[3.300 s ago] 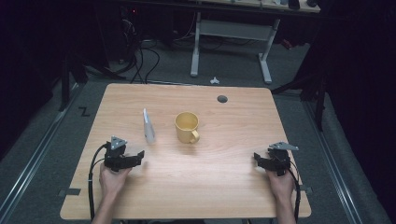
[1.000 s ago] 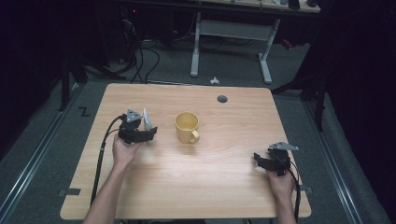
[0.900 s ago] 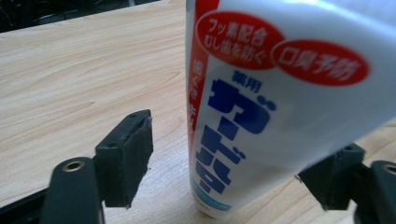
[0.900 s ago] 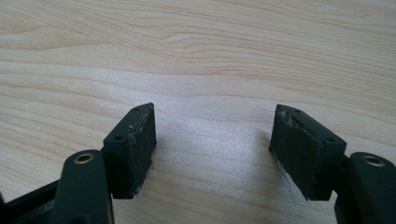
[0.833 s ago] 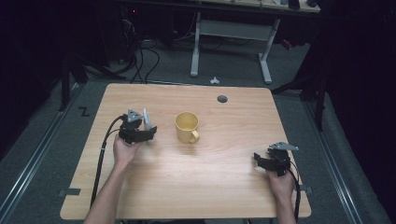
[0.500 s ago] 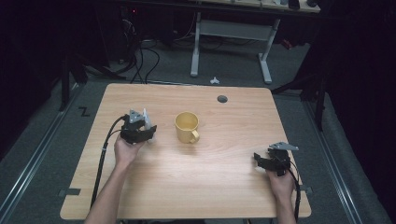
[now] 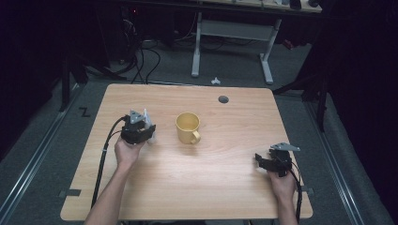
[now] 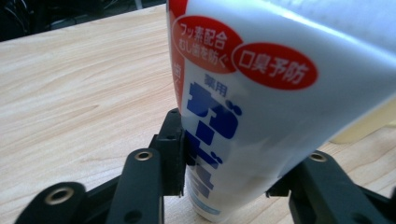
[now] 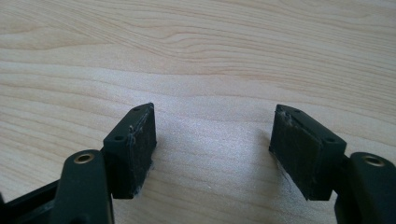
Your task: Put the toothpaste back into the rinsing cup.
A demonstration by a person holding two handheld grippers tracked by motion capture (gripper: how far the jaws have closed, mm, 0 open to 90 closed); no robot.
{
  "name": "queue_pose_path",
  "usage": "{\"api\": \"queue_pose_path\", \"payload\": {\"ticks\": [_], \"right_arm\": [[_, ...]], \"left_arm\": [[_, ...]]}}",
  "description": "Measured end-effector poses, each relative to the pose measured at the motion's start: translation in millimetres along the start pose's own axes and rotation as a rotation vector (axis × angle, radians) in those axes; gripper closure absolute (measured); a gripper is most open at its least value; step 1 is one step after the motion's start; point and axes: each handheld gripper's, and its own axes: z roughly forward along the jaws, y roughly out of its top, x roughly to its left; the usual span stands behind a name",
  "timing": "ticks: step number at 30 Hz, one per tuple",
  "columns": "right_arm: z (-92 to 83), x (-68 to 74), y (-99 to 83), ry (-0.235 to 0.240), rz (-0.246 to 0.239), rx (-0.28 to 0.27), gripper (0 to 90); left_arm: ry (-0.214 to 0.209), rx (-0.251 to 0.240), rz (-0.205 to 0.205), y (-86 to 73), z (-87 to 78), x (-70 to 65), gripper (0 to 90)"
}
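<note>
Toothpaste tube (image 8: 243, 112) sits pinched between my left gripper's (image 7: 139, 132) jaws, which have just been closing on it, just left of the yellow mug (image 7: 187, 128). My right gripper (image 9: 212, 154) rests spread, nothing between.

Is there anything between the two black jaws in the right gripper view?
No, the right gripper stands with its jaws wide apart, and between them lies bare light wooden table.
</note>
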Motion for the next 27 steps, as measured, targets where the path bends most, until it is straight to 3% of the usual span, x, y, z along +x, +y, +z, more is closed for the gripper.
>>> {"api": "queue_pose_path", "payload": {"ticks": [11, 18, 27], "right_arm": [[0.0, 0.0, 0.0, 0.0, 0.0, 0.0, 31.5], [-0.1, 0.0, 0.0, 0.0, 0.0, 0.0, 31.5], [-0.1, 0.2, -0.1, 0.0, 0.002, 0.001, 31.5]], "left_arm": [[-0.021, 0.02, -0.034, 1.3, -4.4, 1.2, 65.3], [-0.049, 0.008, -0.032, 4.0, -10.5, -1.6, 65.9], [-0.072, -0.016, 0.004, 16.5, -24.0, -8.8, 66.4]]}}
